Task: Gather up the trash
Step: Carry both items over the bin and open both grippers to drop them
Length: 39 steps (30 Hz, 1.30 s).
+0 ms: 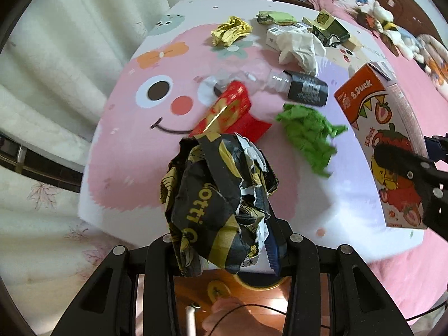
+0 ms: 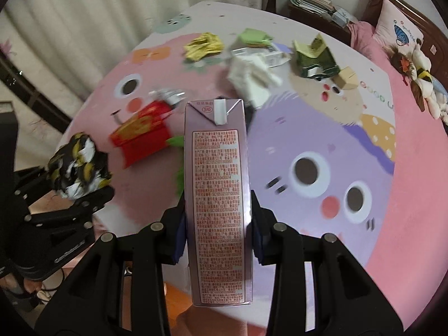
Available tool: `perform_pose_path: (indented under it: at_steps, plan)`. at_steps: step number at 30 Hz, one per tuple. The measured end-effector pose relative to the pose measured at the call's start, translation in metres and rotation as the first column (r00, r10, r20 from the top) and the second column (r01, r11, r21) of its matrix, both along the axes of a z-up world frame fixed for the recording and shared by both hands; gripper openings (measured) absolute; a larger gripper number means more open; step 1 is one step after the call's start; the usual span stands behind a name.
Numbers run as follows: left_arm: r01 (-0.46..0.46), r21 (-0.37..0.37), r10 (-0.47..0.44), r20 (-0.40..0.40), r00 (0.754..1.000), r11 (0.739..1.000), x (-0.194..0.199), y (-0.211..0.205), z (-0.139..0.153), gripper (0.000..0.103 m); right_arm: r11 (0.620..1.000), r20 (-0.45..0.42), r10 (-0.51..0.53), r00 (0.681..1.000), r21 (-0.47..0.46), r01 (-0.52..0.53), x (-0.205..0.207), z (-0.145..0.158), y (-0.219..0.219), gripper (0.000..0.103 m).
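Observation:
My left gripper (image 1: pixel 226 240) is shut on a crumpled black-and-gold wrapper (image 1: pixel 221 196), held above the near edge of the cartoon-printed cover (image 1: pixel 126 145). The same wrapper (image 2: pixel 79 165) shows at the left of the right wrist view. My right gripper (image 2: pixel 218 224) is shut on a tall strawberry drink carton (image 2: pixel 217 182), its pads pressing both narrow sides. In the left wrist view that carton (image 1: pixel 386 145) hangs lifted at the right. Still lying on the cover are a red packet (image 1: pixel 232 112), crumpled green paper (image 1: pixel 308 134), a clear bottle with a black label (image 1: pixel 302 86), white tissue (image 1: pixel 299 47) and a yellow wrapper (image 1: pixel 231 30).
At the far side lie a dark green box (image 1: pixel 330 28), a white box (image 1: pixel 280 32) and a light green packet (image 1: pixel 274 16). Plush toys (image 2: pixel 420 70) and a pillow (image 2: pixel 397 30) sit at the right. A curtain (image 1: pixel 56 56) hangs on the left; wooden floor (image 1: pixel 252 302) shows below.

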<state>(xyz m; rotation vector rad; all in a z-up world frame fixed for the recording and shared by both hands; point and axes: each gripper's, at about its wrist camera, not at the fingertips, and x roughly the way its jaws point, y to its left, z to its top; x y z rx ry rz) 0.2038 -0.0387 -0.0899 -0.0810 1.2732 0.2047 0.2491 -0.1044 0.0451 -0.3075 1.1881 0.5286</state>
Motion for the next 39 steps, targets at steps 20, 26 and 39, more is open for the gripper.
perform_pose_path:
  at_steps: [20, 26, 39]
  plan:
    - [0.16, 0.04, -0.152, -0.158, 0.976, 0.986, -0.167, 0.105, -0.053, 0.039, 0.994, -0.215, -0.045, 0.976, 0.083, 0.065, -0.201, -0.08, 0.109, 0.033]
    - [0.254, 0.02, -0.239, -0.271, 0.932, 0.967, -0.184, 0.084, -0.112, 0.039, 0.981, -0.364, -0.135, 0.922, 0.08, 0.175, -0.222, -0.145, 0.097, 0.034]
    - [0.467, -0.031, -0.437, -0.411, 0.8, 0.884, -0.189, -0.006, -0.328, 0.039, 0.869, -0.537, -0.446, 0.716, -0.067, 0.49, -0.239, -0.381, 0.002, 0.034]
